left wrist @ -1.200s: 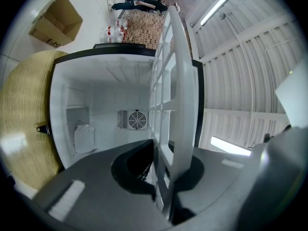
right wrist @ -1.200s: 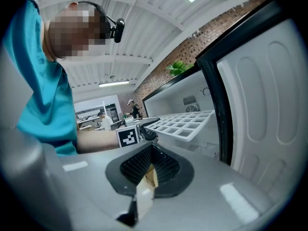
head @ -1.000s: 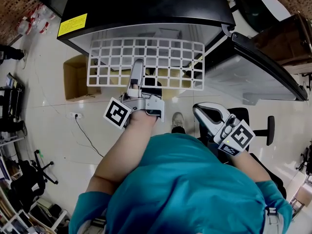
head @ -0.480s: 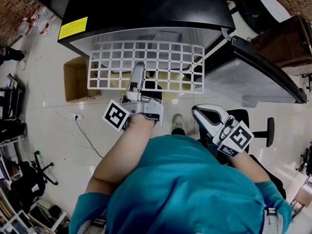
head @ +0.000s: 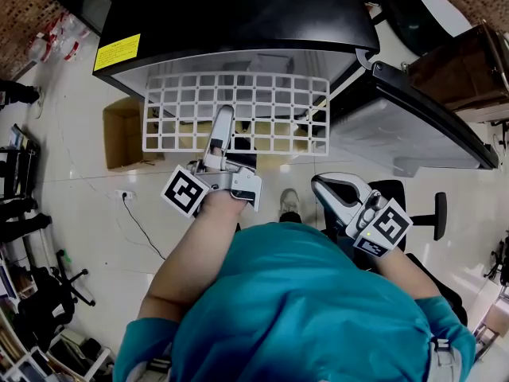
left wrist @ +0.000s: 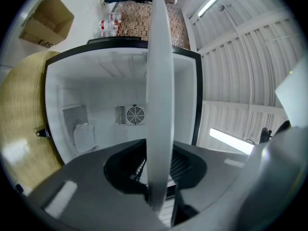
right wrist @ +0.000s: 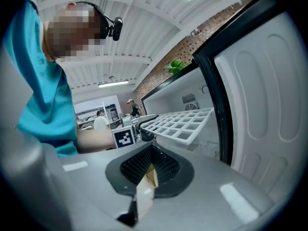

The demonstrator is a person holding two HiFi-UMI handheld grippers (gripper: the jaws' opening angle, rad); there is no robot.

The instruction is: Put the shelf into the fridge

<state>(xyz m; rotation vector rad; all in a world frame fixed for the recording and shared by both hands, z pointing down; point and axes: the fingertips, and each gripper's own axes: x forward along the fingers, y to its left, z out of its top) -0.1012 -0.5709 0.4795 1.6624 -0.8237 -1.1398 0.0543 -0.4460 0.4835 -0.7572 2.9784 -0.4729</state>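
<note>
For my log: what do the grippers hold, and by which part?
The left gripper grips the shelf by its near edge; the right gripper holds nothing.

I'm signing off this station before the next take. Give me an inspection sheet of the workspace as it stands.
Surface: pale tiled floor.
Job's things: white grid shelf held at the mouth of the open black fridge; door swung wide to the right.
Clutter: open cardboard box on the floor left of the fridge.
Grippers: left gripper clamped on the shelf's near edge; right gripper shut, empty, held low near the person's body.
Cables: one thin cable across the floor.
Surroundings: office chair at right.
</note>
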